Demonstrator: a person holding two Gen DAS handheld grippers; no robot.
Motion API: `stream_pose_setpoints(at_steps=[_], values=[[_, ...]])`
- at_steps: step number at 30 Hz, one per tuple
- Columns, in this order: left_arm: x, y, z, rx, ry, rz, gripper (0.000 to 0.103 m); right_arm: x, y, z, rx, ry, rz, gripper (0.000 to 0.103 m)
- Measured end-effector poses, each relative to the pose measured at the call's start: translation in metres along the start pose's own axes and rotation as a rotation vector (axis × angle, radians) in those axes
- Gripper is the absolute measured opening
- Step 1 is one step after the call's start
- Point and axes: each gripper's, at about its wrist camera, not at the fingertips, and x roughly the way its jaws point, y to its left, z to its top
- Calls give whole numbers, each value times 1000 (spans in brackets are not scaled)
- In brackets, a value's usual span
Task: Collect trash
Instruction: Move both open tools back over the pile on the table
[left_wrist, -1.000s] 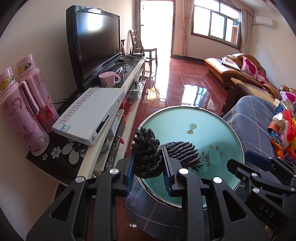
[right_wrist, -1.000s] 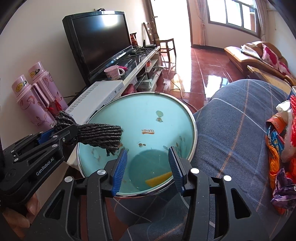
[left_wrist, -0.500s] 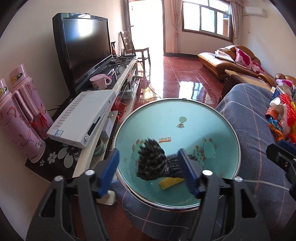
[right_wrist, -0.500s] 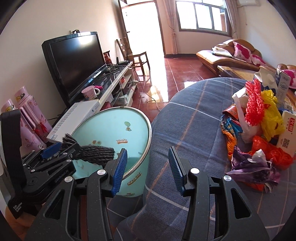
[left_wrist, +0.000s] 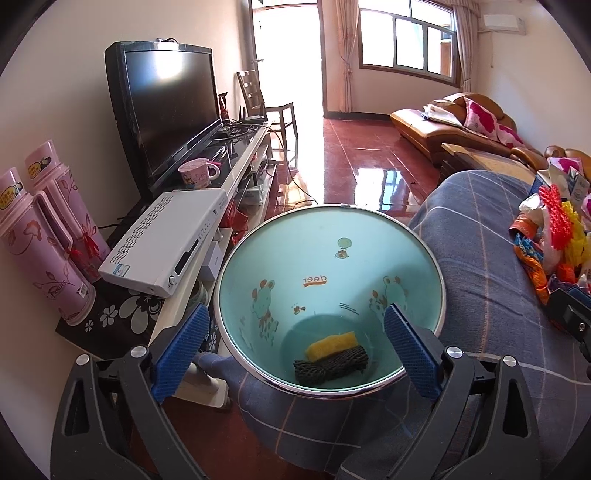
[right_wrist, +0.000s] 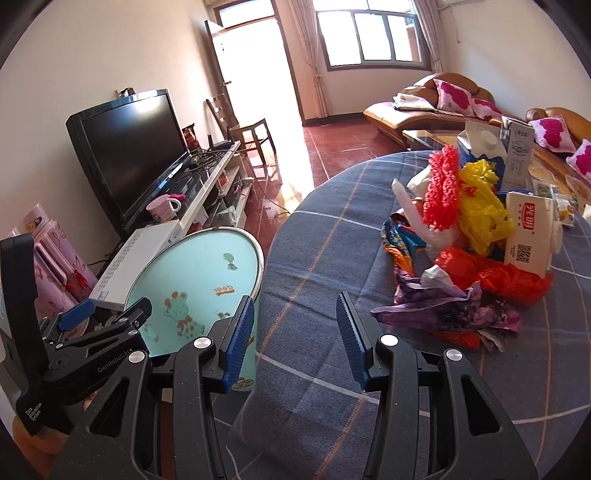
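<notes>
A teal bin (left_wrist: 332, 266) with cartoon prints stands beside the table. At its bottom lie a black foam net (left_wrist: 332, 367) and a yellow piece (left_wrist: 332, 343). My left gripper (left_wrist: 295, 332) hovers over the bin's near rim; its jaws are opening wide with nothing between them. In the right wrist view the left gripper (right_wrist: 110, 310) shows beside the bin (right_wrist: 207, 266). My right gripper (right_wrist: 294, 310) stands open and empty above the blue plaid tablecloth (right_wrist: 332, 229). To its right lies the trash pile (right_wrist: 469, 236) of bags, wrappers and cartons.
Left of the bin a low TV stand (left_wrist: 243, 162) carries a TV (left_wrist: 166, 107), a white player box (left_wrist: 166, 240), a pink mug (left_wrist: 197, 173) and two pink thermoses (left_wrist: 44, 240). A chair (left_wrist: 269, 107) and a sofa (left_wrist: 454, 122) stand on the far side of the red floor.
My left gripper let go of the black foam net, which dropped into the bin, and its jaws spread wide. My right gripper swung right from the bin toward the trash pile.
</notes>
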Motion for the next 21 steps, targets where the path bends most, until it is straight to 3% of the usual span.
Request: stream_pose_setpoints(at_steps=[7, 21], values=[[-20, -15, -2, 24, -19, -24, 97, -25, -26, -4, 64, -50, -68, 58], [-35, -55, -16, 88, 4, -152, 97, -60, -97, -29, 179, -77, -210, 58]])
